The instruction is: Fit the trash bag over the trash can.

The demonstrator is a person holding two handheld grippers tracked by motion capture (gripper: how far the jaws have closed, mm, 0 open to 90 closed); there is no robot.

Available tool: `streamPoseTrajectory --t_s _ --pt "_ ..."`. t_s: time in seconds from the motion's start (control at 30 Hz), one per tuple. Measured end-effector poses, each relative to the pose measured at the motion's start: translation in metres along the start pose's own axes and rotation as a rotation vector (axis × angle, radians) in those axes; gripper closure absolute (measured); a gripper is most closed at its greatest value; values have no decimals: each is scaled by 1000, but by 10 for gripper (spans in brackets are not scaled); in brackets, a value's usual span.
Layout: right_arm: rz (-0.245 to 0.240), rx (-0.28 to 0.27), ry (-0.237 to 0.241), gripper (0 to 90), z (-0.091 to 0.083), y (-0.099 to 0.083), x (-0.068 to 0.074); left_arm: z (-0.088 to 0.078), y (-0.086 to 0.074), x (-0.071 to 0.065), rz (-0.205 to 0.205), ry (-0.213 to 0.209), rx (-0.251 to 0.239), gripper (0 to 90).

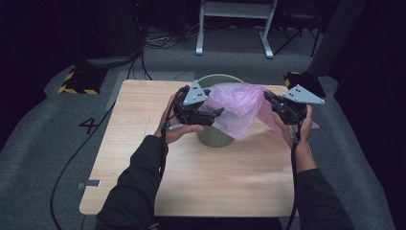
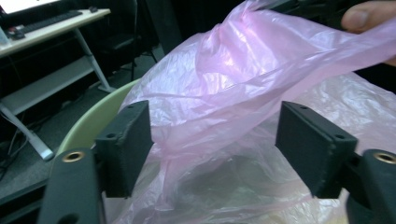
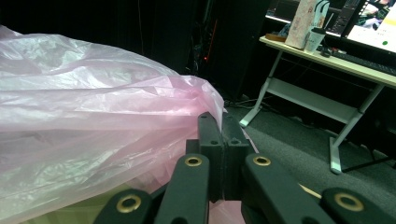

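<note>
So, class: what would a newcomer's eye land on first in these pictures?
The crumpled pink plastic bag billowing over the green bin at the far middle of the wooden table. The right hand-held gripper is clamped on its edge, while the left hand-held gripper stands open around a fold.

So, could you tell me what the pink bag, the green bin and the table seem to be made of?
Pink bag: thin plastic film, likely; translucent, glossy, crinkled into soft folds.
Green bin: probably moulded plastic; smooth, matte, even pale green wall and rim, though painted metal can't be ruled out.
Table: wood or wood-look laminate; light grain lines, flat low-sheen surface.
</note>
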State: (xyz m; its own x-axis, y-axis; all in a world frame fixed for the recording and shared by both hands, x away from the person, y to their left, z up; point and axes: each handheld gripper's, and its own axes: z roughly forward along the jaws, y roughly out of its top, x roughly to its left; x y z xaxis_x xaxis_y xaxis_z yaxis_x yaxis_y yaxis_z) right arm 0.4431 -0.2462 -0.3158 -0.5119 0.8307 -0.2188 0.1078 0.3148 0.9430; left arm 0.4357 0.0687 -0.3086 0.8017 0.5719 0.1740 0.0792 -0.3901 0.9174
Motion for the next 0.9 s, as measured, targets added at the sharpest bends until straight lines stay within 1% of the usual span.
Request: streamPoseTrajectory --t_s 0.03,0.07,0.1,0.13,0.17,0.23,0.27,0.3,0.33,0.37,0.4,0.43,0.47,0.5,0.53,0.57,0.6,0.67,0.7,0.73,0.8,0.83,0.87,0.9 --pt "-3 2 -1 900 0 0 -1 5 1 2 4 11 20 330" --pt "-3 2 -1 900 0 0 -1 5 1 2 4 11 20 360" --pt "-3 4 -2 900 0 -1 -1 10 2 5 10 10 36 387" --pt "-3 4 -2 900 0 -1 -1 10 2 5 10 10 36 410" --pt "-7 3 -1 900 0 -1 -1 14 2 6 17 15 42 465" --pt "-9 3 4 900 -1 -2 -1 16 2 7 17 12 50 533" --pt "-9 3 4 900 -1 -2 -1 17 2 8 21 10 59 533" --pt "-17 8 3 900 -1 -3 -1 20 1 10 26 7 69 607" --pt "-17 8 3 900 -1 -3 -1 22 0 12 23 6 79 607" --pt "-14 9 5 900 -1 -5 -2 28 -2 16 20 -12 115 673" --pt "-14 9 5 900 -1 -5 -2 28 -2 16 20 -12 115 691" --pt "-6 6 8 900 -2 -6 -3 35 -4 21 9 -18 154 709" --pt "-6 6 8 900 -2 -6 -3 35 -4 21 9 -18 154 727" --pt "-6 7 10 900 -2 -7 -3 40 -5 24 10 -18 181 733" --pt "-6 7 10 900 -2 -7 -3 40 -5 24 10 -18 181 745" --pt "-5 4 13 900 -2 -7 -3 46 -6 26 4 -23 223 751" --pt "-5 4 13 900 -2 -7 -3 46 -6 26 4 -23 223 751" --pt "-5 1 14 900 -2 -8 -2 52 -7 28 1 -38 251 750" --pt "-5 2 13 900 -2 -9 -2 53 -7 29 2 -31 260 726" --pt "-5 2 13 900 -2 -9 -2 54 -6 30 1 -25 264 726" --pt "-2 -2 16 900 -2 -9 -2 56 -5 32 -4 -26 273 707" --pt "-9 -4 15 900 -3 -8 0 56 -4 32 -6 -26 279 680" --pt "-9 -4 15 900 -3 -8 0 56 -4 32 -2 -20 283 680" --pt "-14 -4 14 900 -3 -8 1 56 -4 31 -3 -13 289 652"
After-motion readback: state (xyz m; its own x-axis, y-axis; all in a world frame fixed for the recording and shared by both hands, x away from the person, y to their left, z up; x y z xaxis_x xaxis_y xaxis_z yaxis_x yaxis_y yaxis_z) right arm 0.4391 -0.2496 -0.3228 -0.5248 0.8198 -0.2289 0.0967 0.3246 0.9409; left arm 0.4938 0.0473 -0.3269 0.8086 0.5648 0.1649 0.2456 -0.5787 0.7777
